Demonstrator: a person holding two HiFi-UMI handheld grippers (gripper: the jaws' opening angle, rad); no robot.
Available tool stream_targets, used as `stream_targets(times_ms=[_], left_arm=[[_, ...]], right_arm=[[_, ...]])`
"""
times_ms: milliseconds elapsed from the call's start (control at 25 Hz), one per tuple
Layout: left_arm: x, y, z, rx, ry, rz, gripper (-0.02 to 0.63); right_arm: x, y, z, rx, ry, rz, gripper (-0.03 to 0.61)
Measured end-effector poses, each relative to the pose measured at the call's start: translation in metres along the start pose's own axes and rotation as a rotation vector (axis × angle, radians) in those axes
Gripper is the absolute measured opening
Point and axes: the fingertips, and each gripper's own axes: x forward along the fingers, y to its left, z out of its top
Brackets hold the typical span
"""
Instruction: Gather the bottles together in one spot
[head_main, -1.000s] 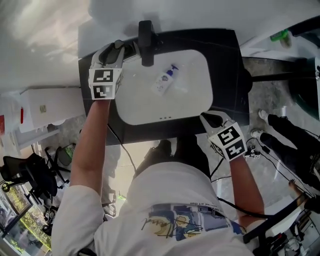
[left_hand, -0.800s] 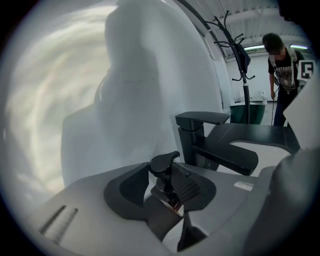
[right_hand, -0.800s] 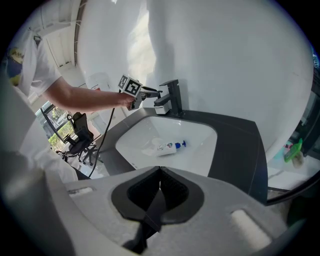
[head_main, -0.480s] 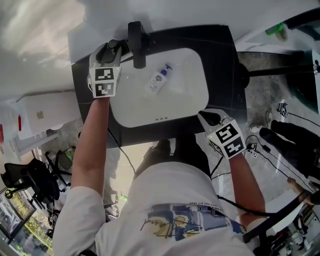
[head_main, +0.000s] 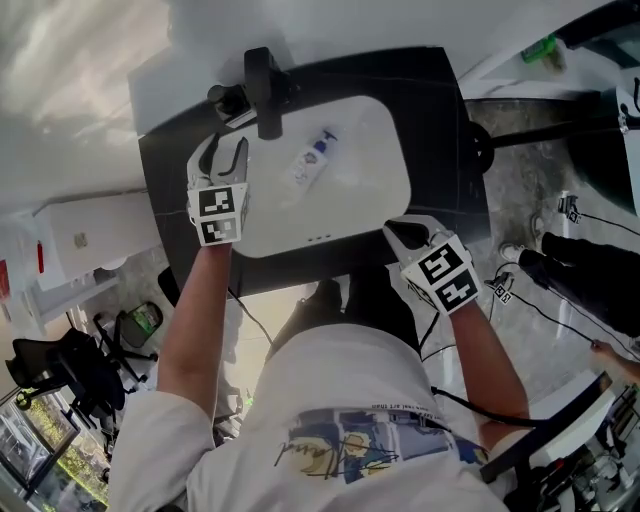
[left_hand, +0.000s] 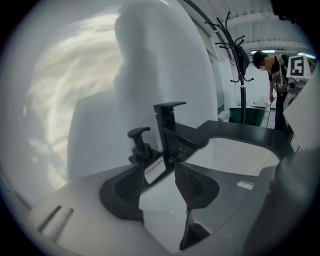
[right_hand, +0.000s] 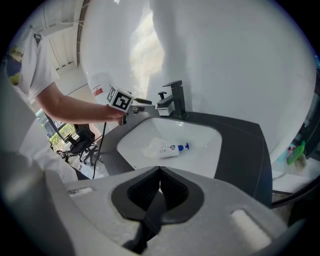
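A black pump bottle (head_main: 222, 98) (left_hand: 139, 147) stands upright on the black counter (head_main: 440, 130), just left of the black faucet (head_main: 262, 88) (left_hand: 168, 131). My left gripper (head_main: 228, 152) (left_hand: 164, 171) hangs a little in front of it, over the sink's left rim. Its jaws have just been opening and now stand open with nothing between them. A white bottle with a blue cap (head_main: 308, 160) (right_hand: 168, 148) lies on its side in the white sink (head_main: 370, 190). My right gripper (head_main: 403, 232) (right_hand: 159, 186) is shut and empty at the sink's near right corner.
A green bottle (head_main: 540, 48) (right_hand: 296, 152) sits on a white ledge beyond the counter's right end. A white wall rises behind the faucet. A coat stand (left_hand: 241, 60), a green bin (left_hand: 246, 114) and a person (left_hand: 274, 75) are off to the right.
My left gripper has let go of the black pump bottle and drawn back toward me and down, jaws spread wider. The bottle stays beside the faucet. The right gripper has held still.
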Motion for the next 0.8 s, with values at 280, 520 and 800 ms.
stream_targets(times_ms=[280,520,800], left_arm=[[-0.003,-0.119,-0.062,-0.093,0.179,-0.248,0.181],[0.049,-0.191,-0.057,-0.009,0.288,-0.366,0.164],[0.097,-0.198,-0.083,0.033,0.437,-0.356,0.150]], right_arm=[[-0.003,-0.001,-0.003,0.021,-0.010,-0.006,0.005],[-0.013,-0.014,-0.016,0.050,-0.020,-0.011,0.005],[-0.023,-0.019,-0.029,0.104,-0.016,-0.015,0.005]])
